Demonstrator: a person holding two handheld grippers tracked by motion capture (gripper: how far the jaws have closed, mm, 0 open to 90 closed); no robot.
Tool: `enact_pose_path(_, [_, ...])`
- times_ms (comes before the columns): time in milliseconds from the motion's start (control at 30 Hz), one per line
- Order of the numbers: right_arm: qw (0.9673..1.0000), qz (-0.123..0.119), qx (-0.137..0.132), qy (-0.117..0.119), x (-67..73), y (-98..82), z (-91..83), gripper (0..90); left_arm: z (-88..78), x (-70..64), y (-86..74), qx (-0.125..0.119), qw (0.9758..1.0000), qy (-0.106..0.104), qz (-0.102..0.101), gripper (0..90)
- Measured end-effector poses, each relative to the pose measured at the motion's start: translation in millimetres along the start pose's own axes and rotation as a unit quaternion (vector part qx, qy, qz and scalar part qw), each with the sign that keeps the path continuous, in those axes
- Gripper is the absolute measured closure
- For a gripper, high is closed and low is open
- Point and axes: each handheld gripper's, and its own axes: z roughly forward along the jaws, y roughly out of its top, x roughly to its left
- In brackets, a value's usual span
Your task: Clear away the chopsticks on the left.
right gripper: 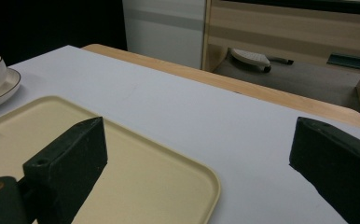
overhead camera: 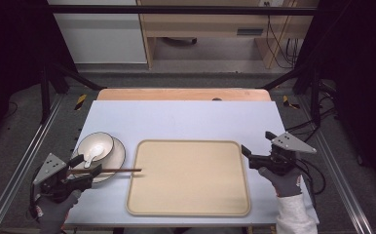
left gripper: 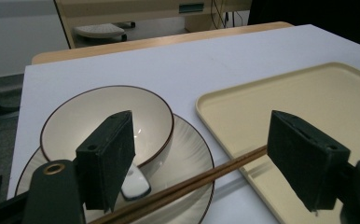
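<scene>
A white bowl [overhead camera: 97,143] with a dark rim stands on a matching plate [overhead camera: 117,155] at the table's left, with a white spoon [overhead camera: 91,154] in it. A pair of brown chopsticks [overhead camera: 113,170] lies across the plate's near edge, tips over the rim of the beige tray [overhead camera: 188,210]. My left gripper [overhead camera: 86,165] sits low by the plate, open. In the left gripper view the chopsticks [left gripper: 201,176] run between the wide-apart jaws [left gripper: 201,140], with neither pad on them. My right gripper [overhead camera: 256,143] hovers off the tray's right edge, open, nothing between its fingers [right gripper: 199,140].
The tray's [left gripper: 308,93] flat inside is bare. The pale table top [overhead camera: 186,119] stretches behind the tray to a wooden edge [overhead camera: 183,94]. Black frame rails run along both sides of the table. A wooden cabinet stands beyond on the floor.
</scene>
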Motion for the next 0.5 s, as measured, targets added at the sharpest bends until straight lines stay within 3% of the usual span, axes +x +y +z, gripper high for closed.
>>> enact_pose_path(233, [1.0, 0.001, 0.005, 0.0, 0.6, -0.4, 0.2, 4.2, -9.9, 3.3, -6.2, 0.008, 0.9999, 0.009, 0.007, 24.1])
enact_pose_path(500, [1.0, -0.001, 0.005, -0.001, 0.2, -0.6, 0.6, 4.1, -10.0, 6.3, -18.6, 0.054, 0.998, 0.025, 0.023, 25.0])
